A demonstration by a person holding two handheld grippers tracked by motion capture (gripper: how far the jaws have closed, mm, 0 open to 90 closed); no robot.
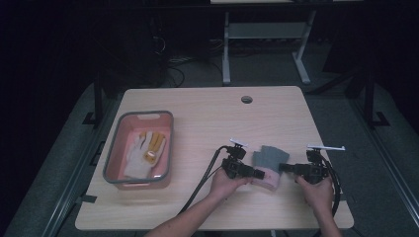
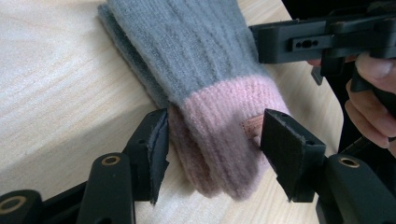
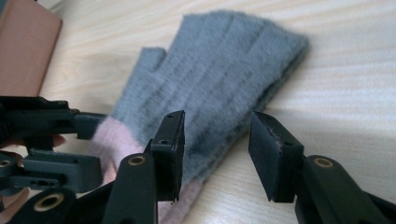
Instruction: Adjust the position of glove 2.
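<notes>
The grey-and-pink glove [image 2: 205,93] lies between both part-open grippers, left gripper [image 2: 212,140] straddling its cuff untouched.

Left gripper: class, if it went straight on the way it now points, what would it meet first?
Most likely the glove's pink cuff, which lies between the open jaws of the left gripper in its own view. Beyond the glove, the right gripper faces it.
</notes>
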